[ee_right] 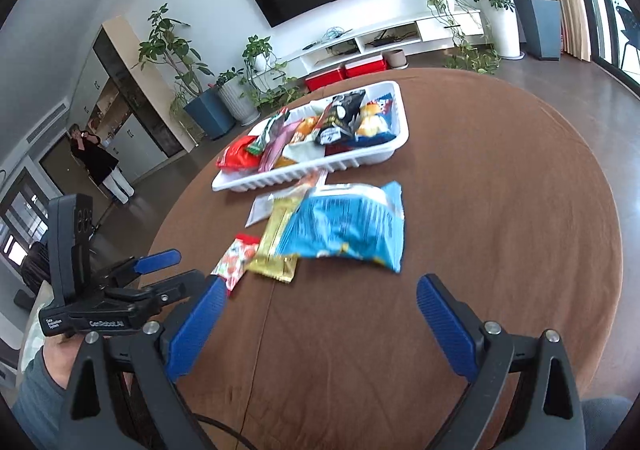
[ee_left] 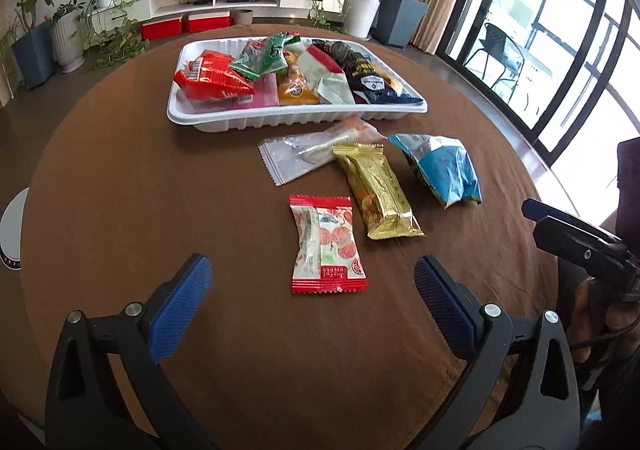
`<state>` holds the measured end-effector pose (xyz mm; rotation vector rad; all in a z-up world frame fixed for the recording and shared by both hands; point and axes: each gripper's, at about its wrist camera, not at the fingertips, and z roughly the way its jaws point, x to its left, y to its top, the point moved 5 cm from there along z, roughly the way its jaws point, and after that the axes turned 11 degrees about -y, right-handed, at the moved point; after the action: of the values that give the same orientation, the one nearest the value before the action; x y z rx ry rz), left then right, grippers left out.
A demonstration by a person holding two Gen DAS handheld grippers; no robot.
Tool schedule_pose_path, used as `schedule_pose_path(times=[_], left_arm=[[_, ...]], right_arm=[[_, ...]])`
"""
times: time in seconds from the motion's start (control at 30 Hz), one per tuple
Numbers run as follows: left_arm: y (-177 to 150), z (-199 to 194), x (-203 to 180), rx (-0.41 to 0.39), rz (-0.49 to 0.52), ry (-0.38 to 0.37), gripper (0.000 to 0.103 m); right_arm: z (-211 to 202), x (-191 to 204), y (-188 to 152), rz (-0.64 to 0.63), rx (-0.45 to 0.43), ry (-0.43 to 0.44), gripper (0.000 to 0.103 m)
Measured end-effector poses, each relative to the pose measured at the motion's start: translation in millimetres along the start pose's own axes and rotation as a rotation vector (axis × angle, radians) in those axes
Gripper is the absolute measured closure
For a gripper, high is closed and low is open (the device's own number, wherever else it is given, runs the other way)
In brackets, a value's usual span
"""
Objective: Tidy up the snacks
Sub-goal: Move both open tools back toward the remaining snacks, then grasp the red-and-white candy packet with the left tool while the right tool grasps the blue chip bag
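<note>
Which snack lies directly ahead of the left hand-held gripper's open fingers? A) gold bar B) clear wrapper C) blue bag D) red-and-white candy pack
D: the red-and-white candy pack lies on the table just ahead of the open left hand-held gripper; the gold bar and blue bag lie farther right.

- The left gripper [ee_left: 312, 302] points down at a slant, its 2 blue-padded fingers [ee_left: 180, 306] spread wide with nothing between them.
- The right gripper [ee_right: 320, 326] also tilts downward, jaws wide apart and empty.
- In the right wrist view, the left hand [ee_right: 52, 350] grips its tool's handle, a grey sleeve [ee_right: 36, 398] covering the wrist.
- The 2 grippers sit side by side, apart.
</note>
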<state>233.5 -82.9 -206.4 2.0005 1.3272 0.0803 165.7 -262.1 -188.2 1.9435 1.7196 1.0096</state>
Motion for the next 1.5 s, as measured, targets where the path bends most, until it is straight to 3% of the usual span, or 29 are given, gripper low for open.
schedule_pose_path(times=[0.17, 0.27, 0.43, 0.7, 0.77, 0.83, 0.9, 1.3, 1.5], left_arm=[[1, 2, -2, 0.016, -0.008, -0.002, 0.001], [7, 4, -3, 0.027, 0.02, 0.035, 0.002], [12, 17, 2, 0.076, 0.014, 0.038, 0.032], [16, 36, 4, 0.125, 0.031, 0.079, 0.033], [19, 38, 5, 0.129, 0.038, 0.084, 0.041], [22, 40, 4, 0.134, 0.047, 0.087, 0.059], [23, 41, 3, 0.143, 0.066, 0.105, 0.063], [24, 44, 4, 0.168, 0.111, 0.104, 0.069], [13, 31, 5, 0.152, 0.078, 0.061, 0.071]], right_arm=[[-1, 6, -15, -0.026, 0.004, -0.009, 0.005], [1, 8, -20, -0.044, 0.01, -0.019, 0.005], [-1, 8, -22, -0.059, -0.008, -0.027, 0.007], [3, 6, -22, -0.063, -0.001, -0.033, 0.011], [2, 7, -24, -0.068, 0.0, -0.032, 0.012], [2, 7, -24, -0.068, 0.0, -0.032, 0.012], [3, 7, -24, -0.068, 0.002, -0.031, 0.012], [5, 12, -23, -0.094, 0.027, -0.019, 0.013], [13, 23, -7, -0.283, 0.069, -0.037, 0.013]])
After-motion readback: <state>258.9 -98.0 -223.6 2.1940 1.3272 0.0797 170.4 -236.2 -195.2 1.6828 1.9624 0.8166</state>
